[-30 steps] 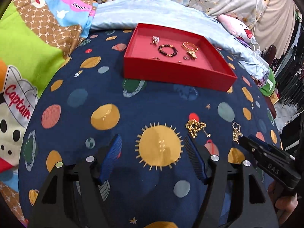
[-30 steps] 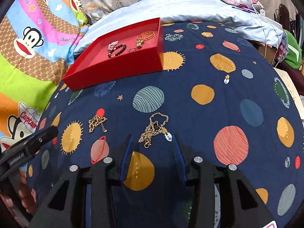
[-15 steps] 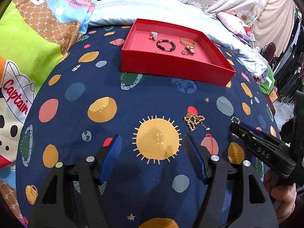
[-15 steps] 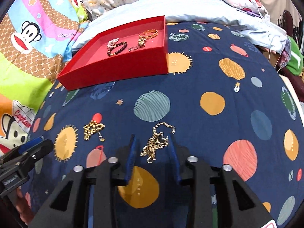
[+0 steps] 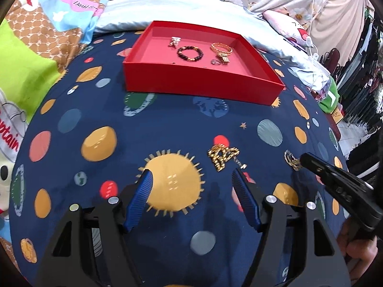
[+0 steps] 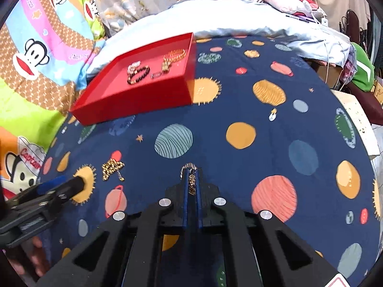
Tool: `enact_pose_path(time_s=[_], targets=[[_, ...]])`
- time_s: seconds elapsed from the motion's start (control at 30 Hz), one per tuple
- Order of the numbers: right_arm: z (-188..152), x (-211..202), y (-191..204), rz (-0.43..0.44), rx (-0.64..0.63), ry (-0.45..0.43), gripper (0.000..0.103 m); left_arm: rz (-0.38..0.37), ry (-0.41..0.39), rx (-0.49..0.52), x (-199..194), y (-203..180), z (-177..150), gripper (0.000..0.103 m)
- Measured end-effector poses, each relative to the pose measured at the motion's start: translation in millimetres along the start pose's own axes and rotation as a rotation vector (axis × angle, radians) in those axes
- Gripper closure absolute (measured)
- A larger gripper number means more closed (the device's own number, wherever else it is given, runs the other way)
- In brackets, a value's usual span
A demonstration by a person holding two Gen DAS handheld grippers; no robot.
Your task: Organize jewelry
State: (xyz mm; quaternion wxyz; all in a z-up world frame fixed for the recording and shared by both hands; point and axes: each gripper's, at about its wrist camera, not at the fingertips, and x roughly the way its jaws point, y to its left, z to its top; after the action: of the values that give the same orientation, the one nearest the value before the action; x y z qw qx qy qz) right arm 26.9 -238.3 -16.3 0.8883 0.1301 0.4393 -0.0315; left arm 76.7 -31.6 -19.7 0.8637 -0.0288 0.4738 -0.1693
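The right gripper, spread wide on either side of the gold necklace a second ago, is now pinched shut on it; the chain sits squeezed between the two blue pads at about 6 o'clock in the right wrist view. Only a small loop shows past the tips and a short stretch in the slit, so the rest of the necklace is hidden and I cannot tell whether it has left the blanket.

The left gripper is open as before, its pads wide apart over the yellow sun print. The gold chain bracelet lies loose on the blanket just beyond its right pad, at about 5 o'clock from the red tray, untouched.

The tray sits toward 12 o'clock and holds a dark bead bracelet, a gold bracelet and a small sparkly piece too small to identify.

In the left wrist view the right gripper's tip covers most of the necklace at 3 o'clock.
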Motion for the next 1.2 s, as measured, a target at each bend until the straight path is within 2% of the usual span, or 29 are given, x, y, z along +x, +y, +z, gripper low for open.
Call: enact_pose_path(time_s=[0.27, 0.43, 0.5, 0.6, 0.67, 0.87, 1.2], targets=[[1.6, -16.2, -3.6, 0.028, 0.021, -0.015, 0.098, -0.008, -0.008, 0.033, 28.3, -19.2, 10.4, 0.037], [1.4, -20.1, -5.9, 0.041, 0.031, -0.018, 0.098, 0.022, -0.035, 0.085, 37.2, -30.2, 10.3, 0.051], [1.9, -21.7, -6.2, 0.044, 0.034, -0.022, 0.098, 0.024, -0.048, 0.103, 37.6, -32.3, 8.9, 0.068], [3.0, -23.3, -8.0, 0.049, 0.042, -0.027, 0.098, 0.024, -0.061, 0.127, 37.3, -35.2, 5.9, 0.088], [3.4, -23.7, -8.8, 0.052, 0.046, -0.027, 0.098, 0.019, -0.064, 0.135, 36.6, -36.3, 4.5, 0.095], [4.4, -29.9, -8.7, 0.061, 0.047, -0.035, 0.098, 0.002, -0.071, 0.121, 25.0, -34.6, 1.8, 0.098], [17.4, -62.0, -0.2, 0.091, 0.024, -0.098, 0.098, -0.076, -0.102, 0.045, -29.5, -19.9, 8.5, 0.098]])
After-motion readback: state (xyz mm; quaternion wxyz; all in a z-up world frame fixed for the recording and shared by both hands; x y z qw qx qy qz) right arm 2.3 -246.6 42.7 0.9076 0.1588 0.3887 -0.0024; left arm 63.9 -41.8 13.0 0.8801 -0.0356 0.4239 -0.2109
